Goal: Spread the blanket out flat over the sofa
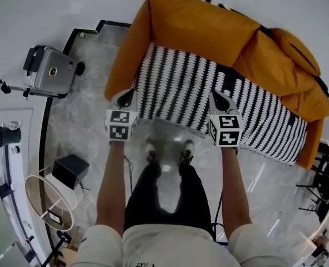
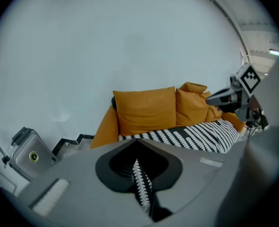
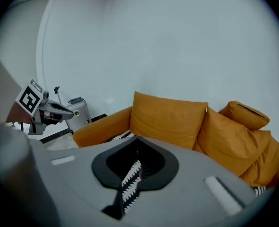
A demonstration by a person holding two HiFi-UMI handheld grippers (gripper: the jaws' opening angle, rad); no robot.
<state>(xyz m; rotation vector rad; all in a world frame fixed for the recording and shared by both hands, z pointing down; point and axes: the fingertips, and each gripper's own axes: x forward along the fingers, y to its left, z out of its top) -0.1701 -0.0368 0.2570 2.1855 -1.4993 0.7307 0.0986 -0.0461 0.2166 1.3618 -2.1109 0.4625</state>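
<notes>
Item: black-and-white zigzag-striped blanket (image 1: 209,93), lying across the seat of an orange fabric sofa (image 1: 197,24) from the left armrest to the far right end, its near edge raised at two points well apart. Left gripper (image 1: 125,98): jaws closed together on the blanket's near edge at the sofa's left end; the left gripper view shows a narrow strip of the striped cloth pinched between them and hanging out below. Right gripper (image 1: 220,100): jaws likewise pressed shut on the near edge further to the right, and the right gripper view shows a fold of the same cloth clamped between them. Sofa back: upright orange cushions (image 3: 170,119), bare of blanket, with one loose cushion slumped at the right end. Surroundings: pale marble-patterned floor (image 1: 92,115); silver hard-shell suitcase (image 1: 50,71) standing near the sofa's left armrest; small black box (image 1: 69,170) on the floor at the person's left. The person stands in front of the sofa with both forearms extended, wearing dark trousers (image 1: 164,193) and light shoes (image 1: 153,152).
</notes>
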